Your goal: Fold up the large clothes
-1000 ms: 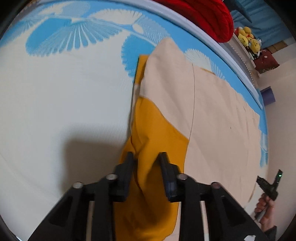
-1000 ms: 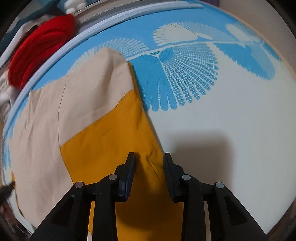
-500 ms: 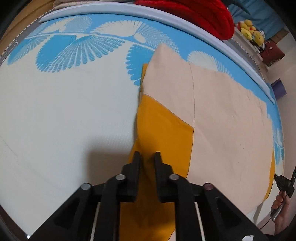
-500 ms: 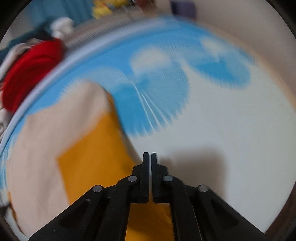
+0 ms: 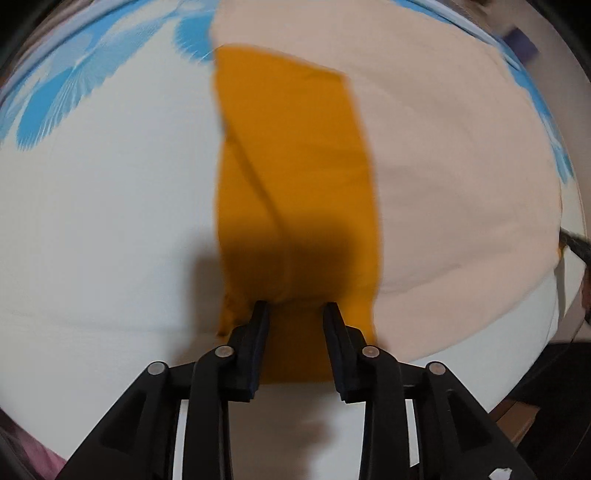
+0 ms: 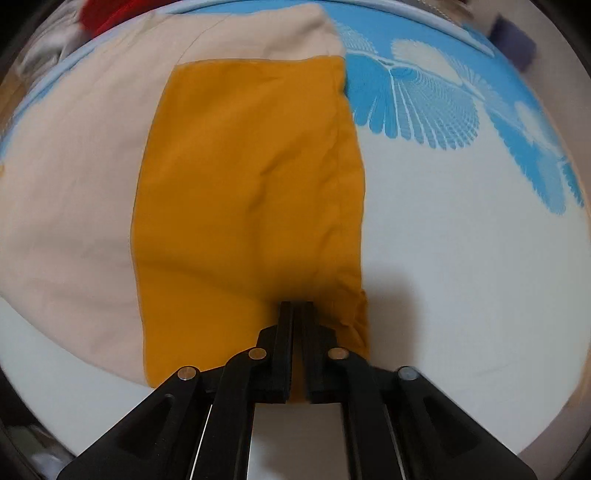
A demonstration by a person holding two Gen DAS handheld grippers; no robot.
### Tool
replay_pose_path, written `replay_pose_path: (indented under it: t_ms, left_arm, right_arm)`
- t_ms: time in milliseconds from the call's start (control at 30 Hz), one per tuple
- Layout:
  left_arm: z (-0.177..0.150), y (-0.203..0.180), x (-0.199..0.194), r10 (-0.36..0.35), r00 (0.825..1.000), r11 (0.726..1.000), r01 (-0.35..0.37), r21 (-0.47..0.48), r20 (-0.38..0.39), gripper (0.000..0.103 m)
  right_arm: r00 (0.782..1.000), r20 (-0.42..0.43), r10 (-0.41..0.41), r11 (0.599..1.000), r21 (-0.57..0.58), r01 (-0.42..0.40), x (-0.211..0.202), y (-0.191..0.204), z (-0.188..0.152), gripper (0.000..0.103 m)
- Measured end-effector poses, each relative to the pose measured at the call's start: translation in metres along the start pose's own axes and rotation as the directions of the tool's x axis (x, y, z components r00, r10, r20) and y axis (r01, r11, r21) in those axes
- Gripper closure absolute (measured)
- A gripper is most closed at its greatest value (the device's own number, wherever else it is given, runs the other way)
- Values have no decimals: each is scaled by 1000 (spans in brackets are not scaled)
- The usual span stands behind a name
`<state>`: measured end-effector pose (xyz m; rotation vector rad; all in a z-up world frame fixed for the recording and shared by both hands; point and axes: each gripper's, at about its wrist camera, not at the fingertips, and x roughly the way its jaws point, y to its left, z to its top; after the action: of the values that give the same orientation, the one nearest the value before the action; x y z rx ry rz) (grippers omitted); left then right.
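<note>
Both tongs sit at the near hem of the cloth (image 5: 295, 166), low over the bed (image 5: 103, 206). On the left tongs (image 5: 295, 308) the two fingers stand apart, with the mustard fabric running between them and under them; whether either finger touches the fabric is hard to tell, as the picture is blurred. On the right tongs (image 6: 296, 308) the fingers are pressed together, and the mustard edge bunches up right at their tips, so they look clamped on the cloth (image 6: 251, 192), though the pinch itself is hidden by the fingers.

No box or basket shows in either view. The cloth lies straight on the bed, which has a white sheet with a blue feather print (image 6: 424, 107) toward the far side.

Seen from both tongs, the mustard strip is a long band whose long axis runs away from the tongs toward the far edge of the bed. It lies on top of a wide beige panel (image 5: 454, 158) of the same piece, which spreads flat to one side. In the right view the strip's outer edge is wrinkled near the tongs, with soft creases running up its length. A red bundle (image 6: 101, 16) sits beyond the far rim of the bed.
</note>
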<state>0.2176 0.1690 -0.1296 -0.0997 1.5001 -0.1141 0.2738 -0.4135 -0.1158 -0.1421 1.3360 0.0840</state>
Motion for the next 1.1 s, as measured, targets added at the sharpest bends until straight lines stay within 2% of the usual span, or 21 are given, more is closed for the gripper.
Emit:
replay_pose_path:
  t_ms: [67,133,200,267,300,333,400,467,533,600,633,667,700,800,1000,1100]
  left_arm:
    - [1,5,-8,1,1000,999,0,-40,19,75]
    - [1,2,-19,64,996,997,-62,-36,59,78]
    - [-1,-1,-25,90,993,996,-88,-31,81,78]
    - [-2,-5,-33,112,988,993,-109,-32,108,78]
    - [-2,-10,-41,131,981,991,-129,-24,141,78]
    - [-2,-14,-45,137,978,990,-136,-18,160,78]
    - [-1,-25,-56,136,969,990,-138,-3,209,78]
    - [-2,-30,-60,134,964,990,-138,0,229,78]
    - [1,-38,-62,127,961,991,-132,2,245,78]
    - [7,-45,-66,114,961,993,-119,3,253,78]
    - [10,-47,-65,109,960,993,-114,5,256,78]
    - [12,-50,-65,102,961,994,-108,9,259,78]
    - [21,-55,-63,92,961,995,-99,14,260,78]
    - [34,-65,-55,54,964,997,-68,46,260,78]
    - [67,-102,-31,-74,969,993,49,111,235,78]
    - [87,-116,-7,-75,975,990,48,132,208,78]
  right_arm:
    - [999,-28,16,998,68,-14,0,-8,-3,101]
    - [999,-42,4,998,61,-1,0,-7,-6,101]
    - [999,-39,-34,999,29,35,-4,-1,-7,100]
    - [996,43,-78,997,8,78,-20,7,-4,100]
    - [986,147,-81,997,-3,82,-40,14,-1,100]
    - [969,238,-64,998,-9,68,-58,22,2,98]
    - [922,387,1,1000,-24,9,-89,43,6,95]
    - [898,432,84,996,-69,-59,-101,70,11,94]
    - [893,420,161,985,-132,-115,-99,101,19,94]
    - [896,394,206,972,-191,-139,-90,125,27,94]
    - [904,366,223,962,-231,-144,-83,142,30,94]
    - [914,335,227,955,-259,-142,-65,142,41,94]
    - [927,308,216,952,-279,-129,-61,160,39,94]
    - [957,244,158,948,-308,-78,-36,178,53,94]
    - [965,244,100,983,-174,-58,-19,157,80,94]
    - [971,235,40,995,-100,-17,-9,133,88,94]
